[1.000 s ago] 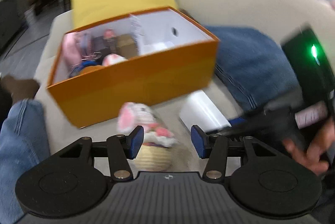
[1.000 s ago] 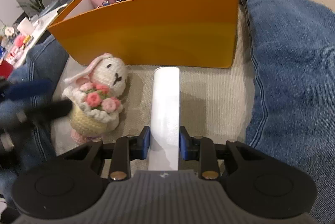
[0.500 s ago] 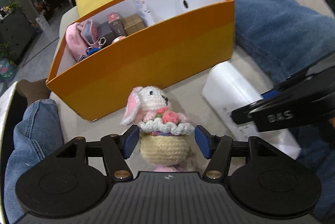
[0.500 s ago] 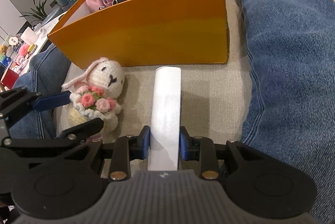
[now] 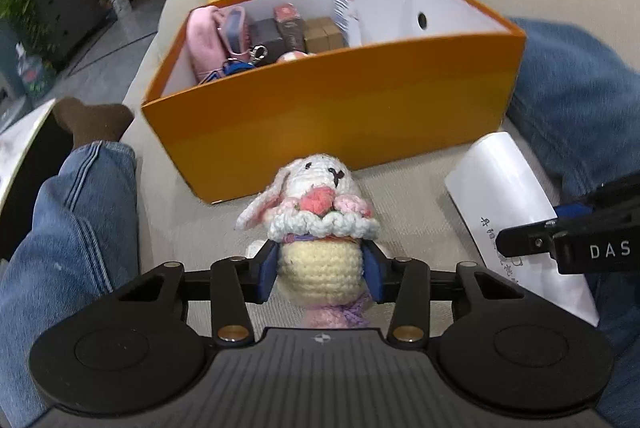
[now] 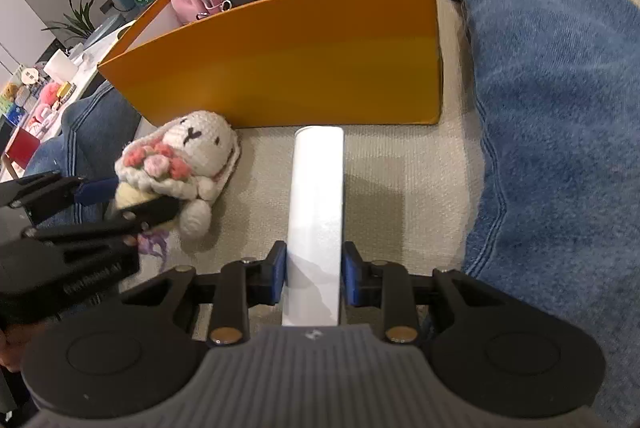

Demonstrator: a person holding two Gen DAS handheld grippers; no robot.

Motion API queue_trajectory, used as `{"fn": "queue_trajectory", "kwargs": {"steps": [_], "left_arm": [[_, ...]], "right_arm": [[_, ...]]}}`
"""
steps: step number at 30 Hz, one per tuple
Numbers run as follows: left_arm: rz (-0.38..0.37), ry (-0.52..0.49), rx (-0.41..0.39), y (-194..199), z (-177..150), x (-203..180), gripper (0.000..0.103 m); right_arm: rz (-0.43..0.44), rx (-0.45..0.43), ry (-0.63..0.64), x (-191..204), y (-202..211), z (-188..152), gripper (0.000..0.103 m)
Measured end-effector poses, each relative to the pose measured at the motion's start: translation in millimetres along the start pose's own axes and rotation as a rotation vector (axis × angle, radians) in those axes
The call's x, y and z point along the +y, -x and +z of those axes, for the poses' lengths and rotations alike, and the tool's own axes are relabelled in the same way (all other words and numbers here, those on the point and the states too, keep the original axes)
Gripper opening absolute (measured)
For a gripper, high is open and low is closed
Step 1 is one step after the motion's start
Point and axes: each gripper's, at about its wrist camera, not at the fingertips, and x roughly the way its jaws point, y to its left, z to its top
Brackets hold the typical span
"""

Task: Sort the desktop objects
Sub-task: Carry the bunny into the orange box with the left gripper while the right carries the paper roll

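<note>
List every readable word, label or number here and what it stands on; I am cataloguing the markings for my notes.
"DAS": white letters on the black right tongs, seen from the left wrist camera.
Dark handwriting on the white cylindrical tube: not legible.
Raised lettering on the black left tongs, in the right wrist view: blurred.
Print on the white card in the orange cardboard box: too small.
</note>
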Motion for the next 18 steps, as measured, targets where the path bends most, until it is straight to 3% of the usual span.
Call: {"fn": "queue_trajectory", "kwargs": {"steps": [5,10,18], "left_arm": [[-0.057,0.021,-0.047,28,2,2,0.048],[-0.136,0.035,-0.153,72,15,5,0.048],[-0.198,0.03,-0.336,111,76,16,0.048]], "right_arm": [[-0.001,-0.044,0.012,5,23,5,0.03],[0.016,-0.103,0.043,17,57,14,0.03],[0.058,-0.234,0.107,31,118,69,0.03]]}}
